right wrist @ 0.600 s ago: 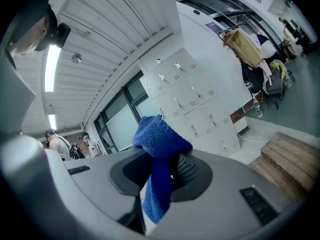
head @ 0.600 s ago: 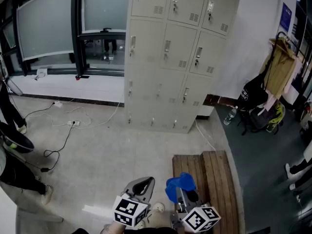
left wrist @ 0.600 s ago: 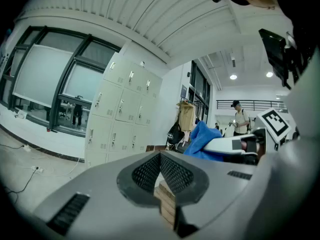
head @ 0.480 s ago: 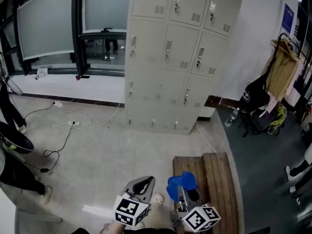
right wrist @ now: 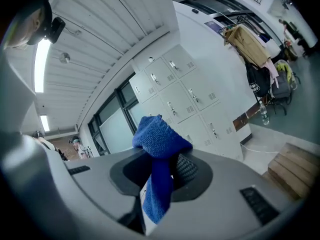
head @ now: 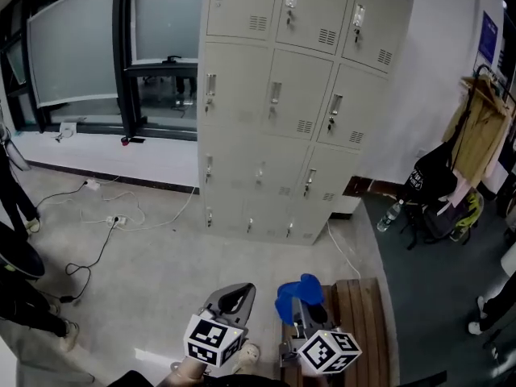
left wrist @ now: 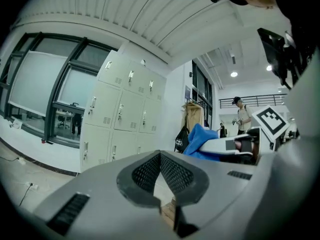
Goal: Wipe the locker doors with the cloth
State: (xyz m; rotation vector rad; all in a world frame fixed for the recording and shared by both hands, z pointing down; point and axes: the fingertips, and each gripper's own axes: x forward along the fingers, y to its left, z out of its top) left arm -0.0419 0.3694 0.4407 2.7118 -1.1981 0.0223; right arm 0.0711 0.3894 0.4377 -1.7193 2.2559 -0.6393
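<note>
Pale floor tiles (head: 161,272) run from a dark-framed window (head: 76,47) on the left to a bank of light grey lockers against the white wall, and white cables (head: 105,220) trail over the floor below the window. The locker doors (head: 274,95) are all closed, each with a small handle and a vent slot. To the right of the lockers a water bottle (head: 389,214) stands on the darker floor near some bags (head: 431,188) heaped under a coat rack. At the bottom of the head view both grippers are held side by side, well apart from the lockers. The right gripper (head: 302,313) is above the near end of a wooden pallet (head: 363,313), and its jaws are clamped on the blue cloth (head: 294,298). In the right gripper view the cloth bunches up in a wad above the jaw tips, and a tail of it hangs down between the pads. The left gripper (head: 234,297) is just beside it over bare floor. In its own view the ribbed pads meet at their tips with nothing between them, and the blue cloth shows off to the right.
</note>
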